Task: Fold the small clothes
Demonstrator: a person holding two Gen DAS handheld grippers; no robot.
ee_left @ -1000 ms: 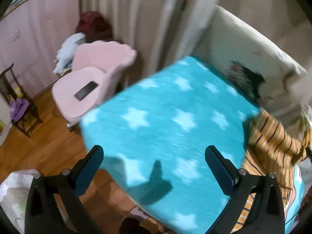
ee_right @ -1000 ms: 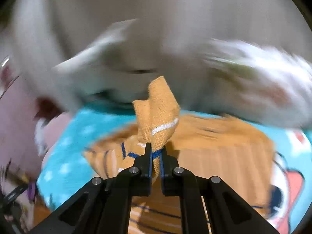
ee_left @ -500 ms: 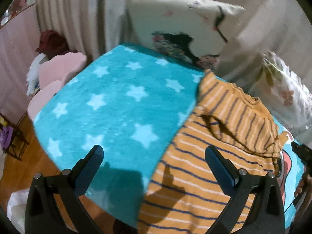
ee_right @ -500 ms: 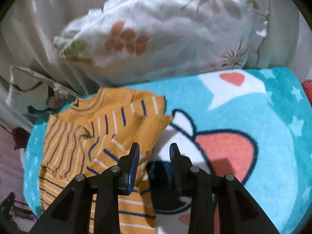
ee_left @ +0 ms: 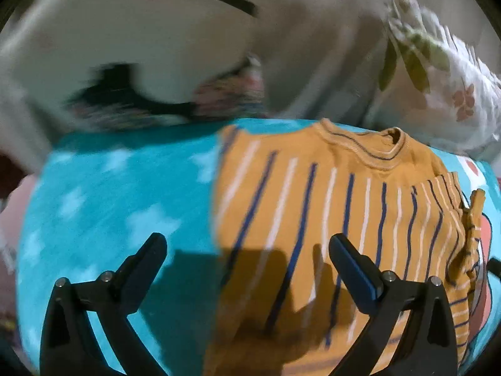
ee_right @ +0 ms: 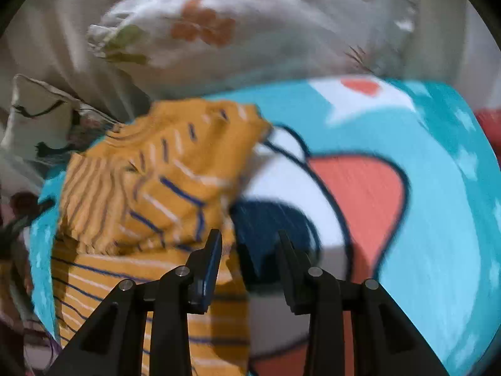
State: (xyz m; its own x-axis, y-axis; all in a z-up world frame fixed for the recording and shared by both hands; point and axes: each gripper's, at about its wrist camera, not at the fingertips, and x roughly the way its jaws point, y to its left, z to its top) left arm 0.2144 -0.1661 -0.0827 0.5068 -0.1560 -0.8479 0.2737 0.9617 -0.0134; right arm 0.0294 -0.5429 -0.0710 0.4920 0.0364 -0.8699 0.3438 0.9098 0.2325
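Observation:
A small mustard-yellow shirt with blue and white stripes (ee_left: 328, 219) lies on a turquoise star blanket (ee_left: 109, 194), collar toward the pillows, one sleeve folded over its body. My left gripper (ee_left: 247, 250) is wide open and empty, hovering over the shirt's left edge. In the right wrist view the shirt (ee_right: 150, 188) lies left of a cartoon face printed on the blanket (ee_right: 438, 188). My right gripper (ee_right: 249, 244) is open and empty, just above the shirt's right edge where the folded sleeve lies.
A white pillow with dark print (ee_left: 141, 47) and a floral pillow (ee_left: 438, 78) lean at the head of the bed; the floral one also shows in the right wrist view (ee_right: 250, 25). The blanket drops off at the left edge.
My right gripper let go of the sleeve, which now lies folded on the shirt, and opened wider. My left gripper swung from the bed's left side to over the shirt, staying open.

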